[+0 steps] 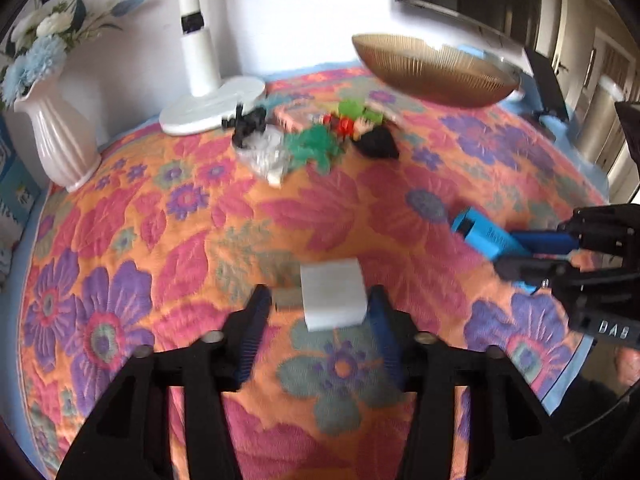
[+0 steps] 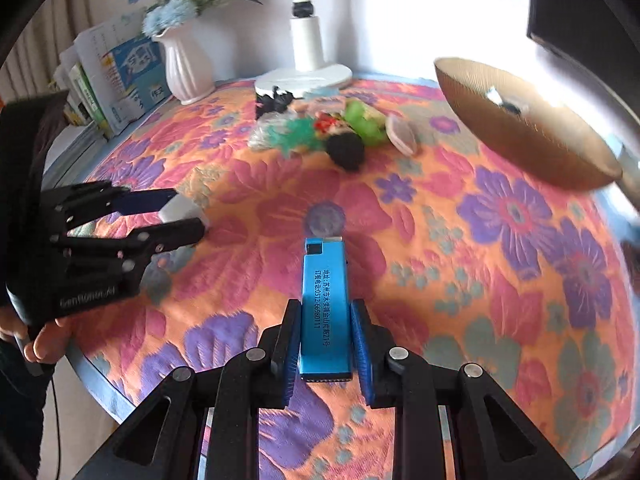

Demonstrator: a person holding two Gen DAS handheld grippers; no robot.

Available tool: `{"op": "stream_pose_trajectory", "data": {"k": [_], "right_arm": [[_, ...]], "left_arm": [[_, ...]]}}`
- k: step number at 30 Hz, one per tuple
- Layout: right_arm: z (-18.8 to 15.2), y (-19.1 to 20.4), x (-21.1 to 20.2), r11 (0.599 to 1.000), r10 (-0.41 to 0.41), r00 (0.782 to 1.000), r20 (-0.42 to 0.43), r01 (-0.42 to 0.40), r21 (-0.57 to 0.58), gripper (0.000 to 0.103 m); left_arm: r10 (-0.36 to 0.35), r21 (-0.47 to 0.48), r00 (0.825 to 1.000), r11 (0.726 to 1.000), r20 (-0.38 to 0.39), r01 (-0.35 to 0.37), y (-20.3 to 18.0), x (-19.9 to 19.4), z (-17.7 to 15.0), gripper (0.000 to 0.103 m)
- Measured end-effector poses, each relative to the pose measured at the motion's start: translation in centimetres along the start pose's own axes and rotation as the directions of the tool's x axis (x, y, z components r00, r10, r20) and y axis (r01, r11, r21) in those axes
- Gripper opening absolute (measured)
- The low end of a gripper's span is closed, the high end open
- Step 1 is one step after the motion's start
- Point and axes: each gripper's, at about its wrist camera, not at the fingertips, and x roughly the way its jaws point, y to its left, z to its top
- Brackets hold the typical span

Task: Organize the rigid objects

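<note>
Two boxy rigid blocks [image 1: 334, 294], gripped.

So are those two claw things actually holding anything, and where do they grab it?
Yes. The right gripper clamps the blue lighter by its lower end, top pointing forward. The left gripper holds the white block by its two sides.
</note>
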Motion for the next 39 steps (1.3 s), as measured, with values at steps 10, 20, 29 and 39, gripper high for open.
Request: {"op": "stream_pose_trajectory", "data": {"k": [10,20,29,39], "right_arm": [[-0.2,-0.2,0.1,0.999,0.030,0.999,0.020,-0.031,0.035,0.031],[0.4,0.4,0.5,1.000,0.008,1.000,0.019,-0.008,-0.005,0.038],[0.2,0.3,0.6,1.000,0.008,1.000,0.030,-0.007,-0.019,0.040],[0.4,1.6,0.8,0.995,-0.051,0.996,0.070,0.056,-0.077,0.024]], "left_arm": [[0.112,-0.182,0.993,0.976,-0.034,-0.117,6.1,-2.0,-2.7,0.065],[-0.117,-0.251,0.993,0.961,0.008,0.115,0.0,-1.4,-0.1,0.066],[-0.046,-0.214,0.999,0.976,-0.022,0.040,-0.1,1.8,3.4,0.064],[0.026,-0.271,1.000,0.962,-0.008,-0.027,0.4,-0.1,0.8,0.026]]}}
